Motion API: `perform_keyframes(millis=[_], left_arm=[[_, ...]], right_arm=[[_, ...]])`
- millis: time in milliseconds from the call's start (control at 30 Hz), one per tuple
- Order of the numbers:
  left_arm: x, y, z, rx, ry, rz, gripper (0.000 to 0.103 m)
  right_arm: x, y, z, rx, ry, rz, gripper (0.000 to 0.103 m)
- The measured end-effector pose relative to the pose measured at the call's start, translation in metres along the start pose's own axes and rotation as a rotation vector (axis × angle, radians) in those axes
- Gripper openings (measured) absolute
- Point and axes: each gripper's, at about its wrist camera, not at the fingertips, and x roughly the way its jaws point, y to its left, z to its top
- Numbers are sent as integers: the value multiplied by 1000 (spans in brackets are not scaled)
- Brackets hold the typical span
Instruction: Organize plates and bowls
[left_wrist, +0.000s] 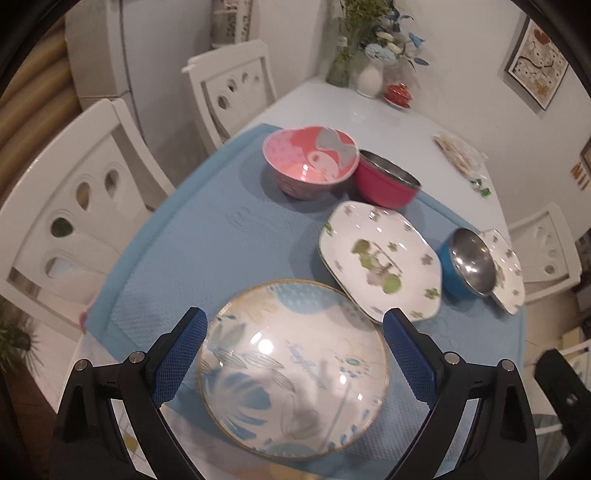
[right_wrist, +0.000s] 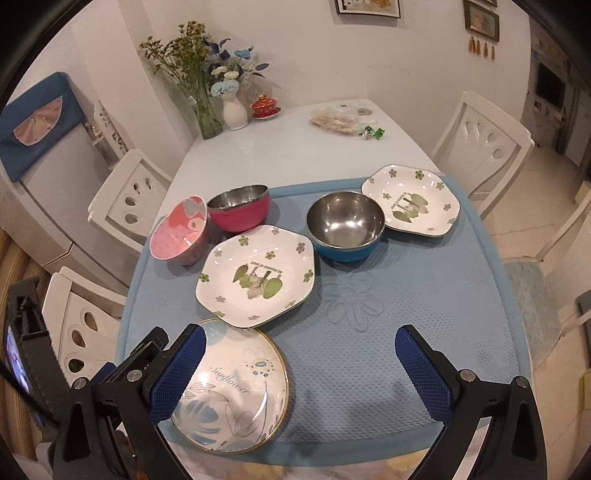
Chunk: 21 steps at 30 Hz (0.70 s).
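Covering a white table (right_wrist: 258, 147), blue mat (right_wrist: 369, 332), white chairs (right_wrist: 480, 133) around, both tongs spread wide, empty.

Three plates lie on the blue mat (right_wrist: 406, 350): one round Sunflower plate (right_wrist: 236, 391) and two white hexagonal plates with green leaf prints, the near hexagonal plate (right_wrist: 258, 273) and the far hexagonal plate (right_wrist: 412, 199). Three bowls stand there: one pink patterned bowl (right_wrist: 181, 230), one red steel-lined bowl (right_wrist: 240, 212), one blue steel-lined bowl (right_wrist: 345, 225). Farther back: two flower vases, one glass vase (right_wrist: 208, 118) and one white vase (right_wrist: 234, 110), and one red lidded cup (right_wrist: 263, 106)
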Motion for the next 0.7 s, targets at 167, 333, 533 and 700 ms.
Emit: perform_keyframes(millis=[167,333,533,700], left_arm=[[-19,2,-2,-44,11,-62,96],[-30,-21,-19,-35,47,-159,96],[-21,-30,-28,-2,90,-173,94],[-10,-21,-29,-5,110,-141,94]], right_arm=[[9,-18,0,3,-107,-200,102],[29,-40,3,148,-127,-346,102],[40,-44,0,253,-84,-262,102],[41,-43,-4,277,-84,-218,102]])
